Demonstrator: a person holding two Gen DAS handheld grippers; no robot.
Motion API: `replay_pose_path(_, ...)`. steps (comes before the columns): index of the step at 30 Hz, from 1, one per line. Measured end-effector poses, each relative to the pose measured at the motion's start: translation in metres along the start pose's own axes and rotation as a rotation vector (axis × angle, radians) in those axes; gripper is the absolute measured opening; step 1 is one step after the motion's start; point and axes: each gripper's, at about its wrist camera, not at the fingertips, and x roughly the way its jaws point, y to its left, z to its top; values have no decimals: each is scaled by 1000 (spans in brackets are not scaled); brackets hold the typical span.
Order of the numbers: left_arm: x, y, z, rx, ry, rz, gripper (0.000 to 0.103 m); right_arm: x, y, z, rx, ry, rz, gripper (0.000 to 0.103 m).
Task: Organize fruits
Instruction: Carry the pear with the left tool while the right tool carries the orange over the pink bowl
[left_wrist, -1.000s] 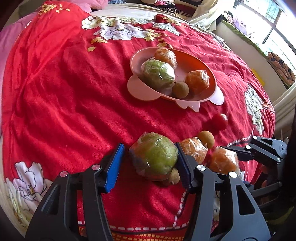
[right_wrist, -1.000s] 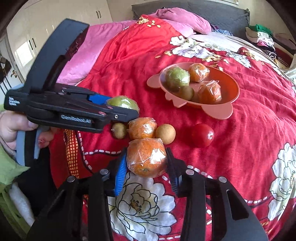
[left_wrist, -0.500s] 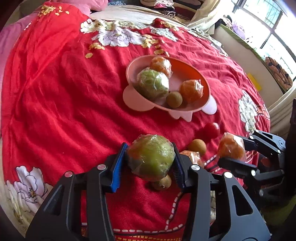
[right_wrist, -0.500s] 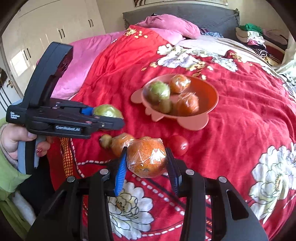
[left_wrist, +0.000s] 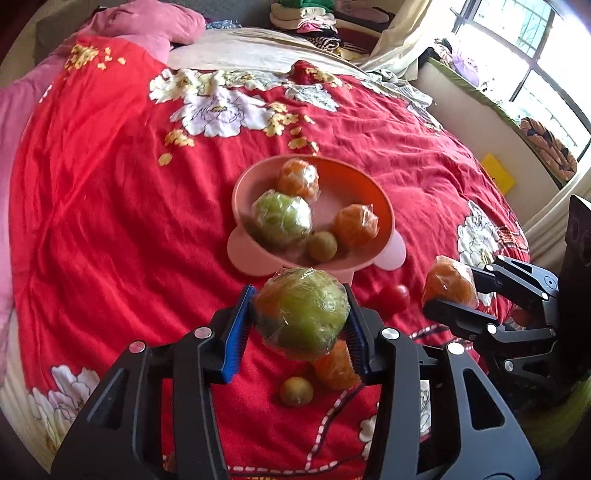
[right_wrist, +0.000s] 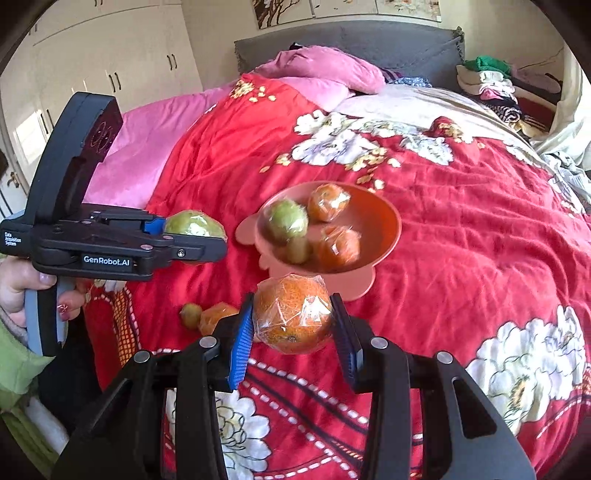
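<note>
Red bedspread (left_wrist: 110, 229), left tool (left_wrist: 299, 325) clenching wrapped green fruit (left_wrist: 303, 314) (raised), right tool (right_wrist: 291, 328) grasping wrapped orange (right_wrist: 291, 317), pink bowl (left_wrist: 255, 177) far.

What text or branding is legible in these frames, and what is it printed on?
"GenRobot.AI": white lettering on the side of the left gripper, seen from the right wrist view.
A small white label at the rear of the same gripper's body: too small to read with confidence.
No other text is legible.
</note>
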Motion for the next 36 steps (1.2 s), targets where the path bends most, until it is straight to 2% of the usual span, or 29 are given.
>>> replay_pose_path(14,10,-19,22,41,-3,-6,37,-5,-21,19,13,-42,-38,38)
replay_pose_path(25,14,-21,27,42,3,-6,37,1,-30,29,13,-48,-47,38)
replay_pose_path(36,35,-14,27,31,31,-2,37,12,-42,38,30,-48,-59,38)
